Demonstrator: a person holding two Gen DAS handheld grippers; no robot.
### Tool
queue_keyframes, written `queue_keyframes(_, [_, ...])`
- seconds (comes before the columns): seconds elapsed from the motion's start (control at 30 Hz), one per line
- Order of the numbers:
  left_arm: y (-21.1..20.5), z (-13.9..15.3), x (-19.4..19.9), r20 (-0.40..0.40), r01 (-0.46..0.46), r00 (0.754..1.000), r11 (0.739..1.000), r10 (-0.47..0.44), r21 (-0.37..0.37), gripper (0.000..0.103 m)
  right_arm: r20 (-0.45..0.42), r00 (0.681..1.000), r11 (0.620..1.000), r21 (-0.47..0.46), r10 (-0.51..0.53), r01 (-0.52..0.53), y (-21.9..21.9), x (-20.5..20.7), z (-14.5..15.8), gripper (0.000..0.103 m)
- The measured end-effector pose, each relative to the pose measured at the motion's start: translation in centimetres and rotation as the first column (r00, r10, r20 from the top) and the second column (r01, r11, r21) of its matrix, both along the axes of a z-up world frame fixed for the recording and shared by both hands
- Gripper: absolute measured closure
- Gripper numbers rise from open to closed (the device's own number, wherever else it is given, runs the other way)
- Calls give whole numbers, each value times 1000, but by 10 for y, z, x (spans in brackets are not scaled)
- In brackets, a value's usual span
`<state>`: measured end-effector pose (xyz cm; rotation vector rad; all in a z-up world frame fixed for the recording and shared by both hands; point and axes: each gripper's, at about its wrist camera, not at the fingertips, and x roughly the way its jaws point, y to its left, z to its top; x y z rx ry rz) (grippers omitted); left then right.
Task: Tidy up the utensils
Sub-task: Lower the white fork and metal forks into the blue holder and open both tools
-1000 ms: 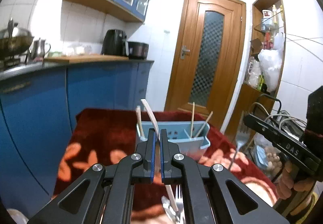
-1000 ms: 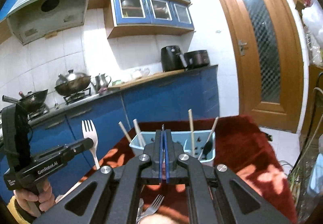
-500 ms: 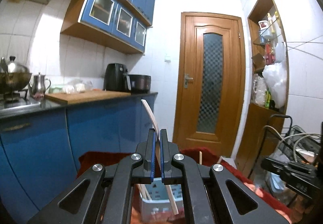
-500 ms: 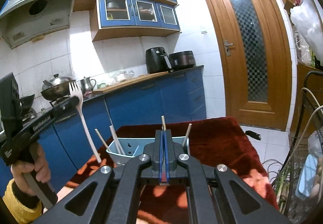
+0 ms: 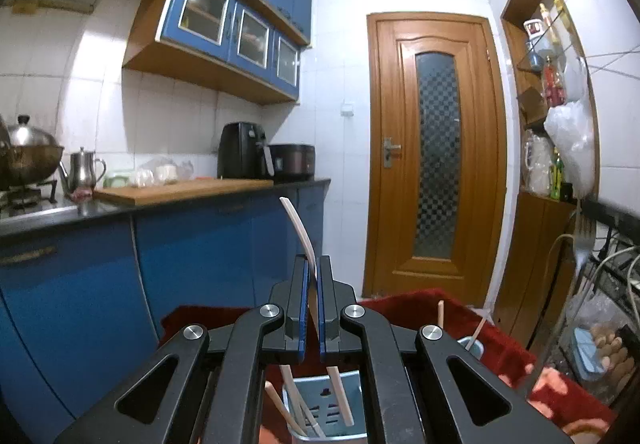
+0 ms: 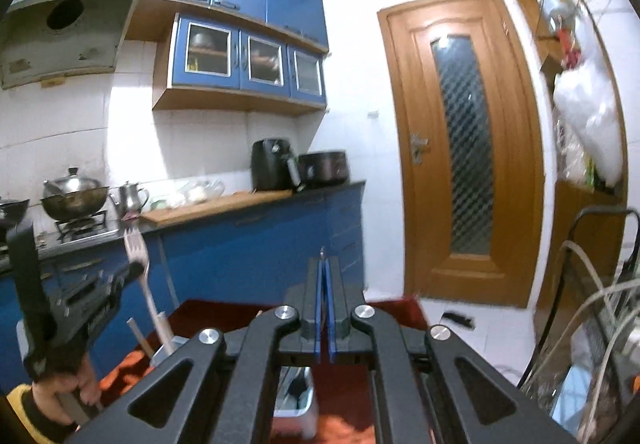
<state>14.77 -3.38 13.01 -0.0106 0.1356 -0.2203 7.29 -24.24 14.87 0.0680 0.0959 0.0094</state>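
My left gripper (image 5: 312,264) is shut on a white plastic fork (image 5: 298,228); its handle sticks up past the fingers and its lower end hangs over the light blue utensil holder (image 5: 344,384). From the right wrist view the left gripper (image 6: 134,270) holds the fork (image 6: 138,248) tines up, above the holder (image 6: 296,402). My right gripper (image 6: 323,264) is shut on a thin metal utensil whose tip (image 6: 322,252) just shows; in the left wrist view this is a metal fork (image 5: 582,244) at the right edge. Chopsticks (image 5: 440,314) stand in the holder.
The holder stands on a table with a red patterned cloth (image 5: 404,302). Blue cabinets and a counter (image 5: 180,191) with pots run along the left. A wooden door (image 5: 436,155) is behind. A wire rack with cables and eggs (image 5: 608,340) stands at the right.
Both grippers have risen and tilted up, so the table has dropped low in both views. The left gripper with the white fork has come over the holder. The right gripper has lifted a metal fork.
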Motion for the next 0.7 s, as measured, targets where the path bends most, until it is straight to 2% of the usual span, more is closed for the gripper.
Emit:
queue_keyframes(0.2, [0, -22, 8, -30, -3, 1000, 1000, 3, 4, 100, 5, 999, 998, -61, -34, 34, 12, 29, -8, 99])
queue_keyframes(0.47, [0, -35, 13, -38, -7, 999, 1000, 7, 0, 99, -23, 1000, 982, -187, -12, 7, 42, 53, -42, 99])
queue_keyframes(0.57, [-1, -38, 17, -53, 5, 999, 1000, -5, -1, 99, -58, 998, 982, -188, 19, -29, 50, 60, -53, 99])
queue_keyframes(0.7, [1, -43, 19, -74, 16, 997, 1000, -17, -11, 99, -121, 986, 988, -94, 113, -125, 49, 68, -65, 99])
